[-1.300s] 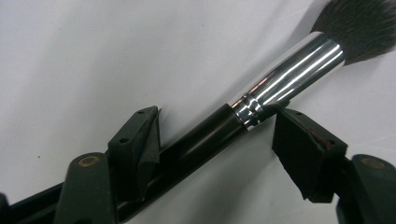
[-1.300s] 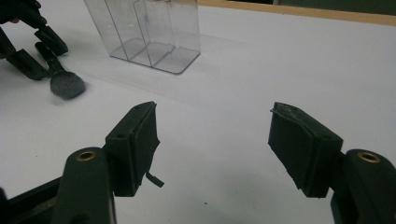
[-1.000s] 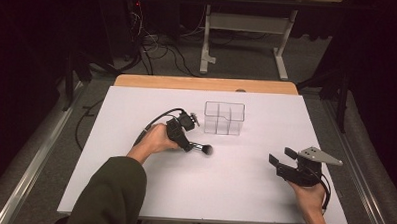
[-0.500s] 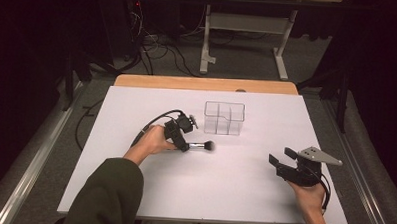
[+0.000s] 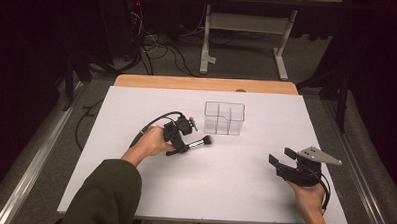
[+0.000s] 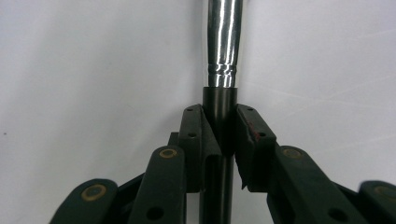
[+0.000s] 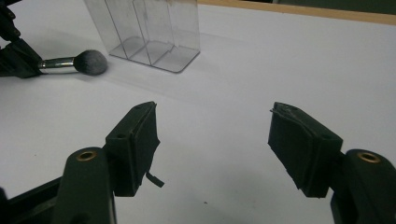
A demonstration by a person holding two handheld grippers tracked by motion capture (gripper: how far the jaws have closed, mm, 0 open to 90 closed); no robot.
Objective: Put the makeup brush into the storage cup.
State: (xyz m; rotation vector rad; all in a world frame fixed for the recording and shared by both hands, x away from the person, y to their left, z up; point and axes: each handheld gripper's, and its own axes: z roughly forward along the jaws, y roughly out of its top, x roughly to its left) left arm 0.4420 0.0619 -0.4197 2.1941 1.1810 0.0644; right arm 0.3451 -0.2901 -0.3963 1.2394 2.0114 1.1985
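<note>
surface: white table (image 5: 234, 188) with a wooden strip along its far edge | on it: clear compartment box (image 5: 224, 118) (upright), makeup brush (image 5: 198, 142) lying just near-left of the box, bristles toward it

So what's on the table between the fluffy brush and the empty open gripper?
Nothing: bare white table lies between the brush and the right gripper, seen in the high view.
</note>
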